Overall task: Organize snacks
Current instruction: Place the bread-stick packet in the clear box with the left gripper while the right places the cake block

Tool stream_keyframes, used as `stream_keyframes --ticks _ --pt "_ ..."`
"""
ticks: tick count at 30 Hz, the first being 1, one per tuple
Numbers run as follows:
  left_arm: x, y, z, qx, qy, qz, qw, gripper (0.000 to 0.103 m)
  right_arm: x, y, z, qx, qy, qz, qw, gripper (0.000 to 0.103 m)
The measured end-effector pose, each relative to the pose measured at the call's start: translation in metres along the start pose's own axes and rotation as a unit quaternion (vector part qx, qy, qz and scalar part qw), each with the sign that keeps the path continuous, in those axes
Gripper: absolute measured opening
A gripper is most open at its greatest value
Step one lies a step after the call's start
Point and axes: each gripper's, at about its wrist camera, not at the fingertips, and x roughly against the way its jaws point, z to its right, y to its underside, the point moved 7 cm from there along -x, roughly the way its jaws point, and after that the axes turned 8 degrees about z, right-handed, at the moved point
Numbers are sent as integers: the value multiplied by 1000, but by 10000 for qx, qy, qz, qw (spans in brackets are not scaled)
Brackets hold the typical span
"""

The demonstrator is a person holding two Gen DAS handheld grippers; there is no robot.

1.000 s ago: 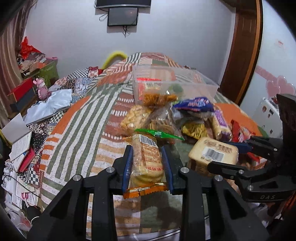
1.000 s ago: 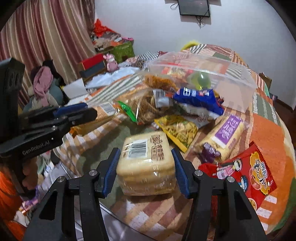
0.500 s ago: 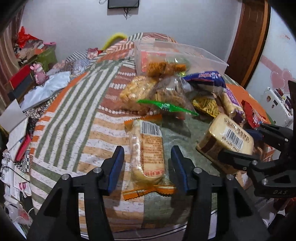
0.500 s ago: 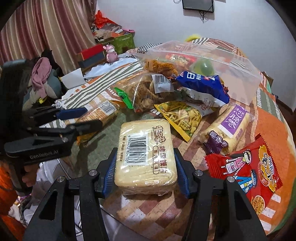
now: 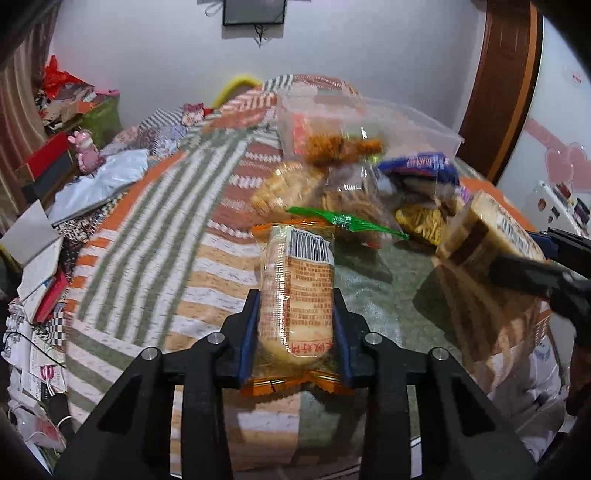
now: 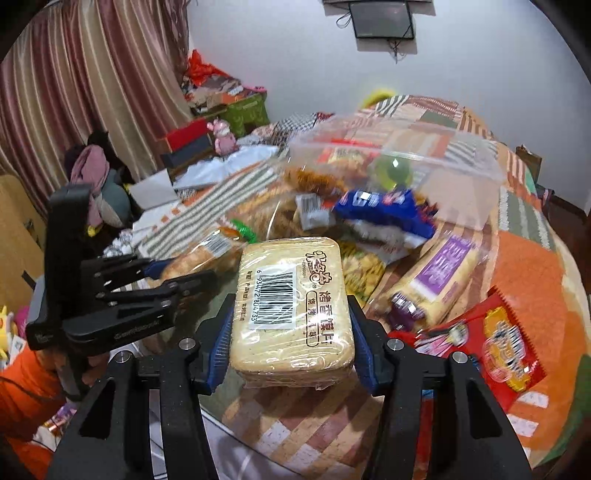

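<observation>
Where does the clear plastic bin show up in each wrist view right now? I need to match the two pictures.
Left wrist view: clear plastic bin sits upper centre-right, behind the snack pile.
Right wrist view: same bin sits upper right, behind the blue packet.
Shared landmark: the dark wall screen at the top of both.

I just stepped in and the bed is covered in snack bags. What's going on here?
A person is sorting snacks with a handheld gripper in each hand. The left gripper is clamped on a long orange-edged cracker pack. The right gripper holds a pale block-shaped pack of baked slices, lifted off the striped bedcover. More packets lie loose in front of a clear plastic bin, which already has a few snacks inside. Neither held pack is in the bin yet.
</observation>
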Motion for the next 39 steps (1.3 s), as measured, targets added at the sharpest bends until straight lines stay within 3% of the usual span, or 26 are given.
stream_keyframes --ticks 9,19,27,39 --pt "32 -56 10 -69 180 598 9980 35 22 -42 25 34 375 533 9979 52" --pt "20 -124 38 -381 358 1113 9924 35 30 -83 67 -26 790 900 9928 52" --pt "-17 -169 48 -317 718 1052 9913 35 21 -106 103 -172 966 975 9904 52" --pt "-89 -183 62 -300 1025 562 9927 35 -17 -125 137 -84 1141 765 9905 52"
